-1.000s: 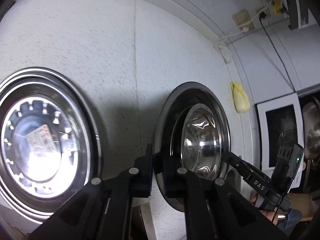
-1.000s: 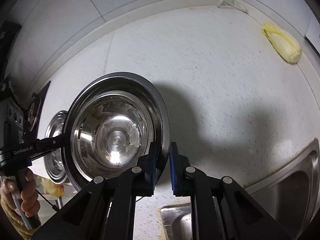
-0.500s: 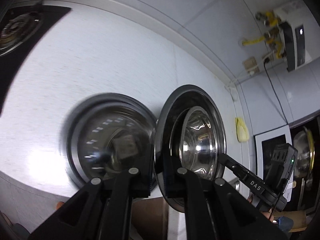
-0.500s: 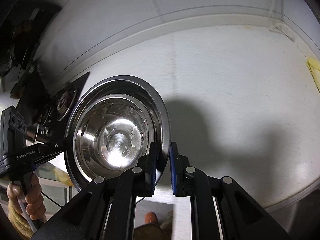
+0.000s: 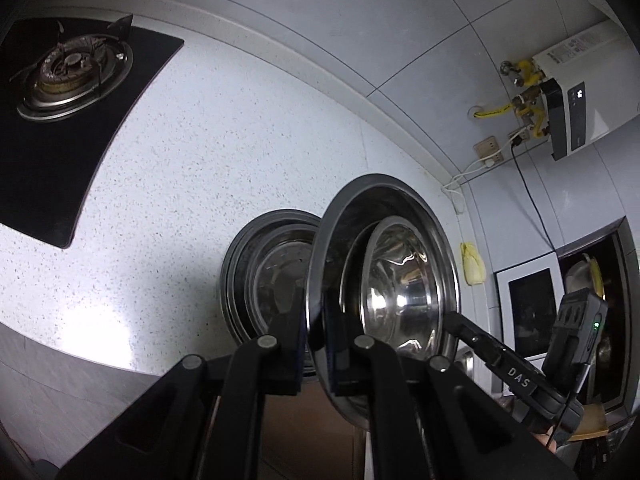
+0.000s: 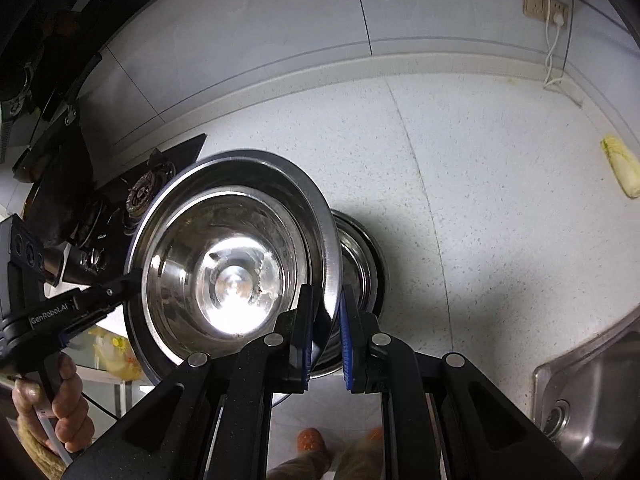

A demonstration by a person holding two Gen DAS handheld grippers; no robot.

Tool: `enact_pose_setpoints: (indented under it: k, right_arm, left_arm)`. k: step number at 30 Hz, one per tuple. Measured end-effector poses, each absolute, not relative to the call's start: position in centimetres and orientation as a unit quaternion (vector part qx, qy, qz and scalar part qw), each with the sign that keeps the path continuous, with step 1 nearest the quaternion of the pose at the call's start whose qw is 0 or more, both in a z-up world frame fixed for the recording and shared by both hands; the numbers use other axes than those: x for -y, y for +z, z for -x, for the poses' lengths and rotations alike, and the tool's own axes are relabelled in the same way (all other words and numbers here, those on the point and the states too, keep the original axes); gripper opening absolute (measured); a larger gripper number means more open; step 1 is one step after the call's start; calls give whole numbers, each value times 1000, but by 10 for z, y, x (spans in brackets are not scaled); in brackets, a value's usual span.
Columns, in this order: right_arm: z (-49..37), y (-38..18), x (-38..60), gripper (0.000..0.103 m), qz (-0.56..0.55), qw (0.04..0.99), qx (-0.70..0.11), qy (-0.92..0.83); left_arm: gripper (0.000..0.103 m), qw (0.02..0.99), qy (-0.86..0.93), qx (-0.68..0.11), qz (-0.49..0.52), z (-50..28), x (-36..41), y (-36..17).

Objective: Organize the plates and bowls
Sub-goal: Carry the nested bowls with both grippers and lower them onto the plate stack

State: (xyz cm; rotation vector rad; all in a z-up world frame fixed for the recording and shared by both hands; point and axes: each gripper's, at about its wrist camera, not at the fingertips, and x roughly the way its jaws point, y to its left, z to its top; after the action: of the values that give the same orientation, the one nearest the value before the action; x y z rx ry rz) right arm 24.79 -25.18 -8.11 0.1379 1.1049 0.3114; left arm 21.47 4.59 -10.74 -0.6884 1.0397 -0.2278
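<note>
A wide steel plate [image 5: 404, 208] with a steel bowl [image 5: 400, 292] sitting in it is held in the air between both grippers. My left gripper [image 5: 316, 320] is shut on the plate's rim on one side. My right gripper [image 6: 324, 320] is shut on the opposite rim [image 6: 330, 264]; the bowl [image 6: 228, 264] shines in the right wrist view. A second steel plate [image 5: 264, 276] lies on the speckled counter just behind and below the held one, partly hidden; it also shows in the right wrist view [image 6: 366, 264].
A black gas hob [image 5: 68, 80] is at the counter's left. A sink [image 6: 596, 400] is at the right. A yellow-green cabbage [image 6: 622, 170] lies near the back wall. A water heater [image 5: 568, 92] and socket hang on the wall.
Both grippers have carried the plate and bowl leftward along the counter. The second plate, earlier to the left, now sits right behind the held one; the hob has come into view.
</note>
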Motion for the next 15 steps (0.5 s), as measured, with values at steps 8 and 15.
enact_pose_setpoints:
  k: [8,15]
  right_arm:
    - [-259,-113,252,11,-61,832,-533,142]
    - [-270,-148,253,11,-66,816,-555,147]
  left_arm:
    - [7,798,-89,-497,328,-224,-34,-150]
    - [7,790,-70,-511,330,-234,-25,-186]
